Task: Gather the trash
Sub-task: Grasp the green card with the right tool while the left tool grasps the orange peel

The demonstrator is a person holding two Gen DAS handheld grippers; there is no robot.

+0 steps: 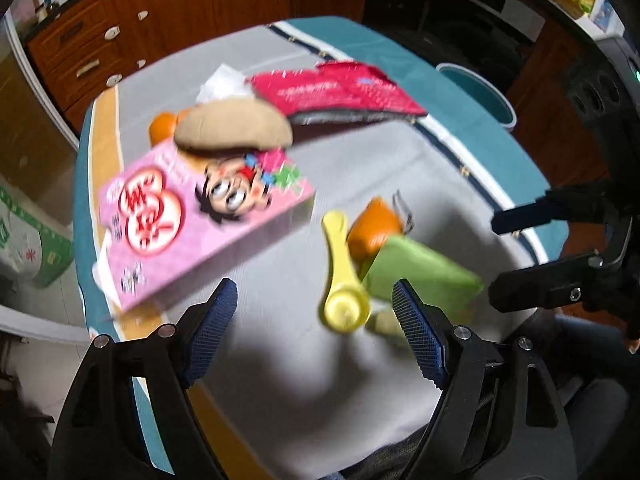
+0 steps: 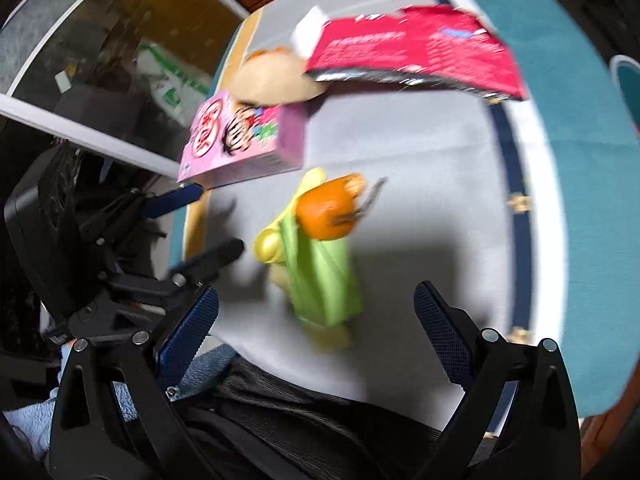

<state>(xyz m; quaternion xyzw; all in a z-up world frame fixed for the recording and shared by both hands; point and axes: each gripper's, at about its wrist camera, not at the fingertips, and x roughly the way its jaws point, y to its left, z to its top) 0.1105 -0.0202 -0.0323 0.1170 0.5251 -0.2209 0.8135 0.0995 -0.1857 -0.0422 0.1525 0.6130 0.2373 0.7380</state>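
Note:
Litter lies on a round table under a grey cloth (image 1: pixel 380 168) in blurred frames. There is a pink cartoon box (image 1: pixel 192 224) (image 2: pixel 244 140), a red packet (image 1: pixel 340 92) (image 2: pixel 416 52), a tan bun-shaped thing (image 1: pixel 236 128), a yellow plastic spoon (image 1: pixel 342 280) (image 2: pixel 276 240), an orange lump (image 1: pixel 372 232) (image 2: pixel 328 208) and a green packet (image 1: pixel 420 276) (image 2: pixel 320 280). My left gripper (image 1: pixel 316 332) hangs open over bare cloth, just short of the spoon. My right gripper (image 2: pixel 316 336) is open too, near the green packet's end and holding nothing. Each gripper shows in the other's view (image 1: pixel 516 256) (image 2: pixel 196 228).
A teal bin (image 1: pixel 480 92) stands on the floor beyond the table's far right edge. Brown drawers and cupboards (image 1: pixel 100 40) run along the back. A white tissue (image 1: pixel 224 80) and a second orange thing (image 1: pixel 162 126) lie behind the box. A person's dark-trousered lap (image 2: pixel 300 420) is at the near edge.

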